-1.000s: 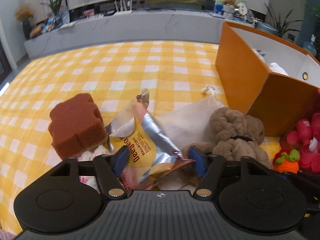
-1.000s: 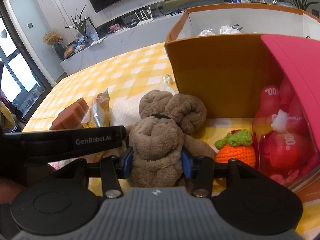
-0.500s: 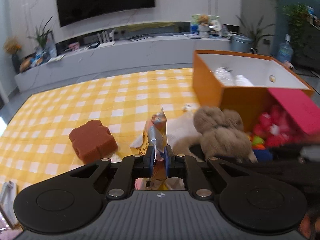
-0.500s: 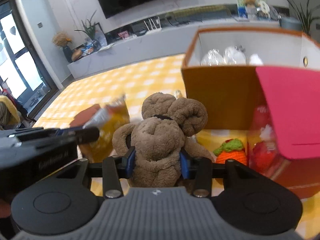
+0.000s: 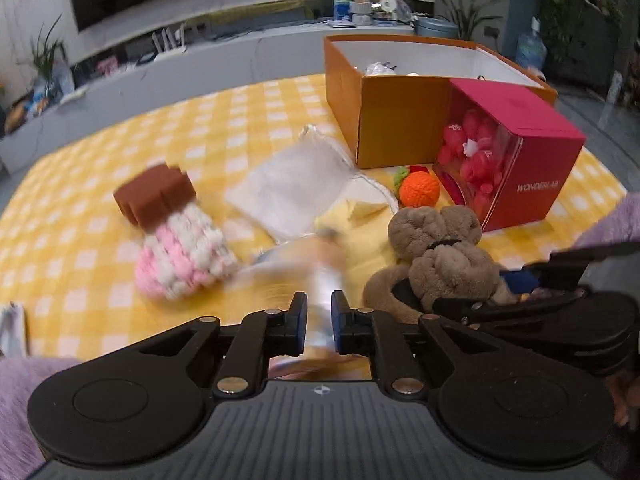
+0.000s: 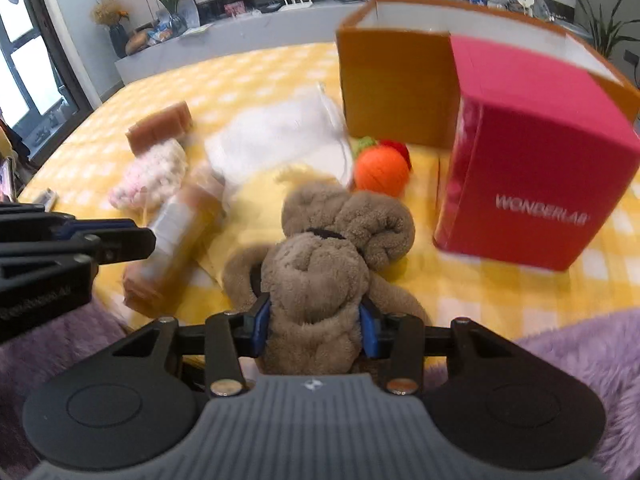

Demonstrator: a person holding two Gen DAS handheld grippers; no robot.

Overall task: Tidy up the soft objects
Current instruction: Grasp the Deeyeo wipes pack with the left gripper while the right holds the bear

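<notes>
Where the left view looks down its fingers, a blurred packet [image 5: 320,276] is seen pinched in the left gripper [image 5: 319,316] above the cloth; light and crinkly, it is best held by its edge. From the right view, the plush [image 6: 320,276] is clasped at its soft, yielding body by the right gripper [image 6: 316,330], near the box [image 6: 394,80].

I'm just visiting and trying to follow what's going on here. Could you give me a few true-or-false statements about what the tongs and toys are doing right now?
1. The right tongs grip the brown plush toy. True.
2. The left tongs are wide open. False: they are pinched on a snack packet.
3. The orange knitted fruit is inside the orange box. False: it lies on the checked cloth beside it.
4. The red box reads WONDERLAB. True.
</notes>
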